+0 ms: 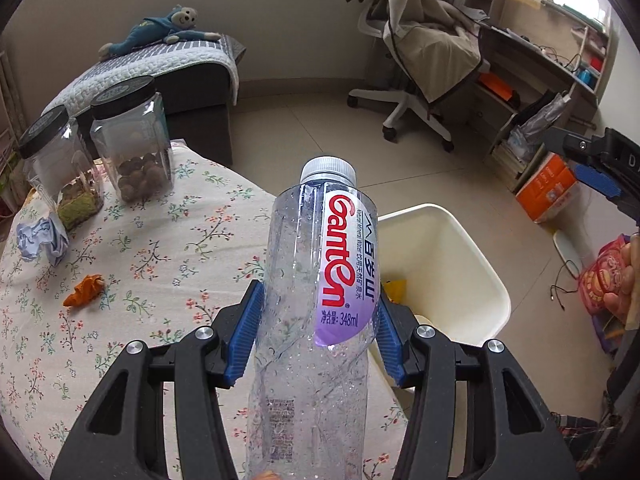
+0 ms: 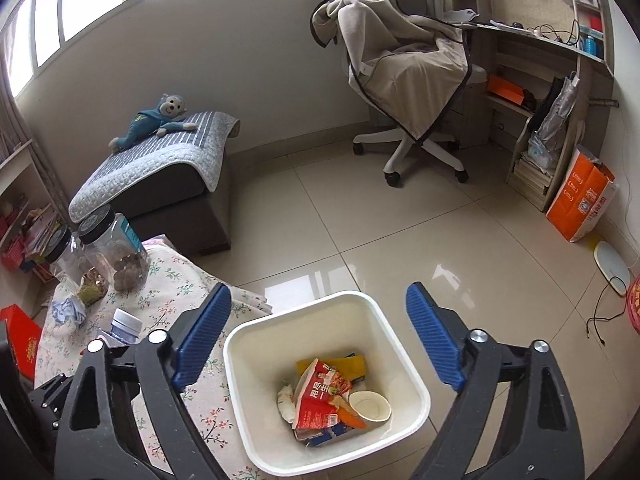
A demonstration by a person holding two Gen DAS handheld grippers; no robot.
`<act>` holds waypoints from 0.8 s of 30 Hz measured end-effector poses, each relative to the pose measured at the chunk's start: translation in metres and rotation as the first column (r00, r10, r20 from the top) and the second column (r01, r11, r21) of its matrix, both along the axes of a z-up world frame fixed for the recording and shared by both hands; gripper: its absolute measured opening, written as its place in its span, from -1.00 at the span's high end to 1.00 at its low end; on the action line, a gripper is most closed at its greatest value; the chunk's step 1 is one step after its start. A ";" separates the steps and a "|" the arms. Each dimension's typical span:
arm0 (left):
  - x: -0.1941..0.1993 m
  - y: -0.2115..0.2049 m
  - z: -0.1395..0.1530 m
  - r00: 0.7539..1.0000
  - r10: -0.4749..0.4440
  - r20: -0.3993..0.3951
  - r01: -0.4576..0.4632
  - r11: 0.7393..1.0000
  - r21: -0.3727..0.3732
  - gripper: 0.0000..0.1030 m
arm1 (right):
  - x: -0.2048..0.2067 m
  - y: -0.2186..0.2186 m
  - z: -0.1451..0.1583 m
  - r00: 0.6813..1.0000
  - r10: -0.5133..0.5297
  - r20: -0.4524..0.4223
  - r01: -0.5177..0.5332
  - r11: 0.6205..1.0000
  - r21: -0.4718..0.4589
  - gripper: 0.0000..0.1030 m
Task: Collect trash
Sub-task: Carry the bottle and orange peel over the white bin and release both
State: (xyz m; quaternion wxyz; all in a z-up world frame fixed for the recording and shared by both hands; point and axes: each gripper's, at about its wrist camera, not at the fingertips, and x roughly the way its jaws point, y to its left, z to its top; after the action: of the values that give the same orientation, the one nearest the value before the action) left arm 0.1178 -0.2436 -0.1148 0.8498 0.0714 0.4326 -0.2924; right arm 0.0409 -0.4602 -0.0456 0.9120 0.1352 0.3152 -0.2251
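Clamping the water bottle (image 1: pixel 316 280) around its middle, the left gripper (image 1: pixel 318 320) has its blue pads pressed against both sides at the lower edge of the label. That bottle looks empty apart from droplets inside, so I judge it light, thin-walled and easy to crush; its wet-looking plastic could slip, and a hold at the waist, as here, seems safer than one near the cap. It is held over the edge of the flowered tablecloth (image 1: pixel 120 280), just beside the white bin (image 2: pixel 256 360) on the floor.

The right gripper (image 2: pixel 320 340) hovers above the bin with its jaws wide apart and nothing between them. Inside the bin lie a red snack wrapper (image 2: pixel 320 396), a paper cup (image 2: pixel 370 406), a yellow packet (image 2: pixel 348 364) and a whitish wad, filling only the bottom.

Still on the cloth are a crumpled bluish paper (image 1: pixel 42 240) and an orange scrap (image 1: pixel 84 290), both probably light and soft. Two black-lidded clear jars (image 1: pixel 128 140) stand at the far edge, one holding brown round nuts or fruits, the other a greenish and brown layer.
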 end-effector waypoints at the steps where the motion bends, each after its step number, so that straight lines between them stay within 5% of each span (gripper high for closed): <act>1: -0.001 -0.007 -0.001 1.000 -0.009 -0.006 0.009 1.000 -0.006 -0.01 | -0.003 -0.003 0.002 1.000 -0.008 0.003 0.008 1.000 -0.009 -0.76; 19: -0.023 -0.119 0.000 0.989 -0.136 -0.056 0.133 0.990 -0.055 -0.03 | -0.039 -0.055 0.022 0.982 -0.169 0.083 0.169 0.986 0.009 -0.86; 24: -0.023 -0.136 -0.002 0.983 -0.165 -0.080 0.162 0.986 -0.048 -0.29 | -0.042 -0.062 0.024 0.973 -0.210 0.094 0.211 0.978 0.005 -0.86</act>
State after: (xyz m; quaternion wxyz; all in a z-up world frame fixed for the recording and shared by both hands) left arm 0.0947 -0.3799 -0.1166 0.8055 0.0770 0.4543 -0.3726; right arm -0.0007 -0.5226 -0.0220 0.8972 0.1761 0.2551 -0.3145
